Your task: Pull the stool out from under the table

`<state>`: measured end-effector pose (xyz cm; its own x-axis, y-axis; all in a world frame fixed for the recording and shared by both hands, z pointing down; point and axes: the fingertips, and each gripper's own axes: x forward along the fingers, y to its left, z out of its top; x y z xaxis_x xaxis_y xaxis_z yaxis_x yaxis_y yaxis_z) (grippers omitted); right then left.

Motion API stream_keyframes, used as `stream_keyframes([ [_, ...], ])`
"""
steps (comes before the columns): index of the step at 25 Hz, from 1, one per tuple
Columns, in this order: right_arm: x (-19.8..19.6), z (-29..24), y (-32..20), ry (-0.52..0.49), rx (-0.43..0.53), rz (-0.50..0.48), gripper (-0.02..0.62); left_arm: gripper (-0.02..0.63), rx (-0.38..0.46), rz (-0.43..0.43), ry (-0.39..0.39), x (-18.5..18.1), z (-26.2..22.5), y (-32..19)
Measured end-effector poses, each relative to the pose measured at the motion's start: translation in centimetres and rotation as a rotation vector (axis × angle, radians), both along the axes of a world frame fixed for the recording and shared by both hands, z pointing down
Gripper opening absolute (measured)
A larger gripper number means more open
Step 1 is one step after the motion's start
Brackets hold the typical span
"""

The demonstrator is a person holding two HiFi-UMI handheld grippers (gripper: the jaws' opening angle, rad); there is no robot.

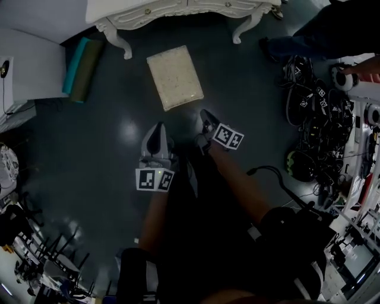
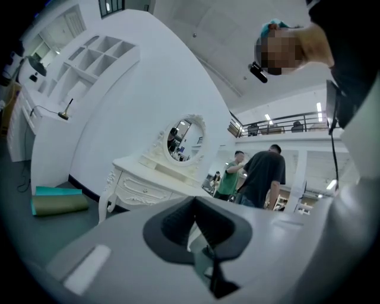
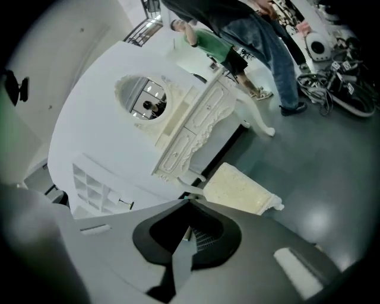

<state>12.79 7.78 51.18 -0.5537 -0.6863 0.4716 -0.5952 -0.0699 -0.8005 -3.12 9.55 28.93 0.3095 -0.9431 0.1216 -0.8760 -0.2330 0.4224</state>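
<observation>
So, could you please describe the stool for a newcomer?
Start at the white carved dressing table. The stool stands on the dark floor just in front of it. Its pale square cushioned top sets it apart from the teal and olive rolls.

Your left gripper (image 2: pixel 195 205) looks out nearly level, jaws pressed together with nothing between them. Dead ahead, the white dressing table (image 2: pixel 139 189) stands against the wall, its oval mirror (image 2: pixel 183 139) on top. To its left, rolled mats (image 2: pixel 59 205) lie on the floor. To its right, two people (image 2: pixel 261 175) stand close together.
</observation>
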Motion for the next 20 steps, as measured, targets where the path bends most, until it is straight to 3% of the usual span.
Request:
stream_keyframes([
  [7,0.4,-10.1,-0.5,0.178,0.139,-0.139,-0.003,0.006,0.001,-0.004,-0.035,0.6,-5.9,1.0],
  [20,-1.0,-27.8,-1.3,0.426,0.475,-0.264,-0.003,0.006,0.062,0.049,-0.057,0.3,-13.8,1.7],
])
